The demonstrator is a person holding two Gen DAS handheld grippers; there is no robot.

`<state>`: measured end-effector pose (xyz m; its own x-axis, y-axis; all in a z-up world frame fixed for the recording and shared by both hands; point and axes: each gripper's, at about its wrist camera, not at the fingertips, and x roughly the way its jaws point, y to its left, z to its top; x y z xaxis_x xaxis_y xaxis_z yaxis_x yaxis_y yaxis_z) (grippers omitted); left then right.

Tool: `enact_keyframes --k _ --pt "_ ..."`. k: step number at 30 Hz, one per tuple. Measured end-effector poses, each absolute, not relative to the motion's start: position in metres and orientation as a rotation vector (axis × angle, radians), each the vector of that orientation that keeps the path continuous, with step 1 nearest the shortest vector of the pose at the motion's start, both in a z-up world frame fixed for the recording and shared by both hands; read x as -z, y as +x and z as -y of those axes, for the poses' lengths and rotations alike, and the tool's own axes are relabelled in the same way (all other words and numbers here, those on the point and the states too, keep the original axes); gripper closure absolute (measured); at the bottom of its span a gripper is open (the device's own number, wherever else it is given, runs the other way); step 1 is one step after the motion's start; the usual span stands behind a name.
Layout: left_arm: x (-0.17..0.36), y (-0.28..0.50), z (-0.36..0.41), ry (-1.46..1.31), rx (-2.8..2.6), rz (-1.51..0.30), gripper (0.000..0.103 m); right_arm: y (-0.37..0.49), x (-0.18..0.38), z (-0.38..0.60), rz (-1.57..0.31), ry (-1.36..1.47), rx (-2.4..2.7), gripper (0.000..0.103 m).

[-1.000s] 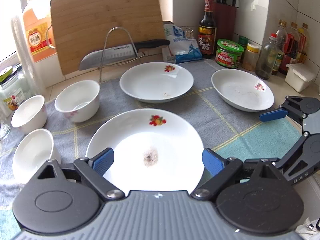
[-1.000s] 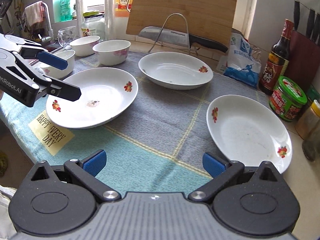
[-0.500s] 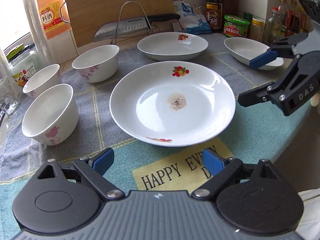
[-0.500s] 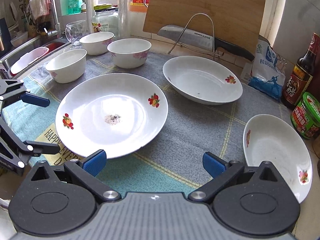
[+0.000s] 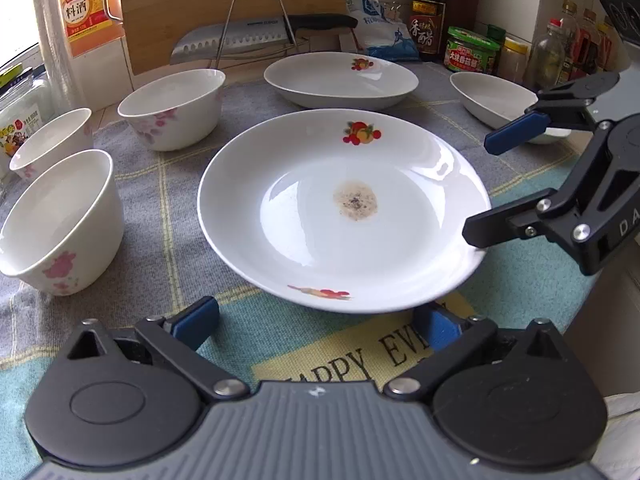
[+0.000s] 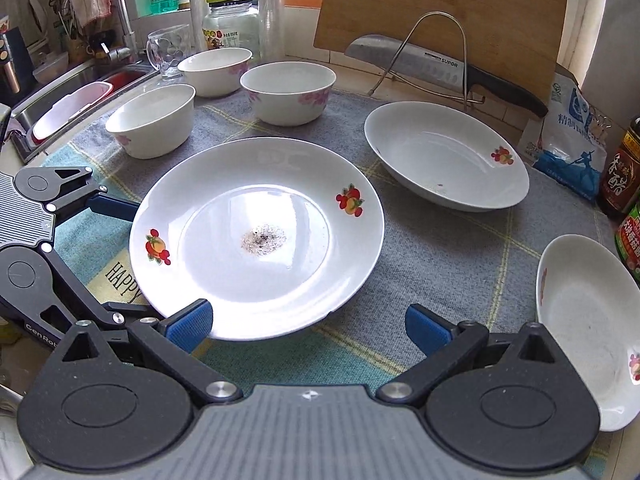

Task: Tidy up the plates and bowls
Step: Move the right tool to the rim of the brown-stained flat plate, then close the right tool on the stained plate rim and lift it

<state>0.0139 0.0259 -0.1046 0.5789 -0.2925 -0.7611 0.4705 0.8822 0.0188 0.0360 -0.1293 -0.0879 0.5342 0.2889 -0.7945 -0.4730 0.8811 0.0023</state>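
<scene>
A large white plate [image 5: 344, 208] [image 6: 256, 236] with fruit prints and a dark stain at its centre lies on the mat. My left gripper [image 5: 316, 320] [image 6: 122, 260] sits low at its near rim. Its jaws are opening, the rim overlaps the right fingertip, and neither pad presses on it. My right gripper [image 6: 308, 326] [image 5: 496, 184] stands open at the plate's other side, one finger over the rim. Two deep plates [image 5: 340, 76] [image 5: 492, 96] lie behind. Three white bowls [image 5: 172, 108] [image 5: 52, 140] [image 5: 60, 220] stand to the left.
A knife [image 5: 256, 40] rests on a wire rack in front of a leaning cutting board [image 6: 440, 4]. Sauce bottles and jars [image 5: 472, 54] line the back right. A sink [image 6: 72, 92] and glass mug [image 6: 168, 52] are at the far left. The mat [image 5: 532, 280] ends at the counter edge.
Both grippers have closed in on the large plate from opposite sides. The left one sank to the near rim and its jaws spread a little wider.
</scene>
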Motion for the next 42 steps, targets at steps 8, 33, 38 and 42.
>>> enact_keyframes --k 8,33,38,42 --pt "0.107 0.016 -0.029 0.24 0.502 -0.809 0.0 0.058 0.1 0.128 -0.944 -0.169 -0.492 0.0" --pt "0.109 0.02 -0.033 0.268 0.589 -0.761 0.0 0.097 0.113 0.112 -0.989 -0.208 -0.558 0.0" --pt "0.109 0.018 -0.033 0.308 0.619 -0.728 0.0 0.11 0.109 0.116 -1.019 -0.168 -0.599 0.0" --pt "0.109 0.02 -0.033 0.329 0.643 -0.712 0.001 0.119 0.105 0.119 -1.037 -0.14 -0.631 0.0"
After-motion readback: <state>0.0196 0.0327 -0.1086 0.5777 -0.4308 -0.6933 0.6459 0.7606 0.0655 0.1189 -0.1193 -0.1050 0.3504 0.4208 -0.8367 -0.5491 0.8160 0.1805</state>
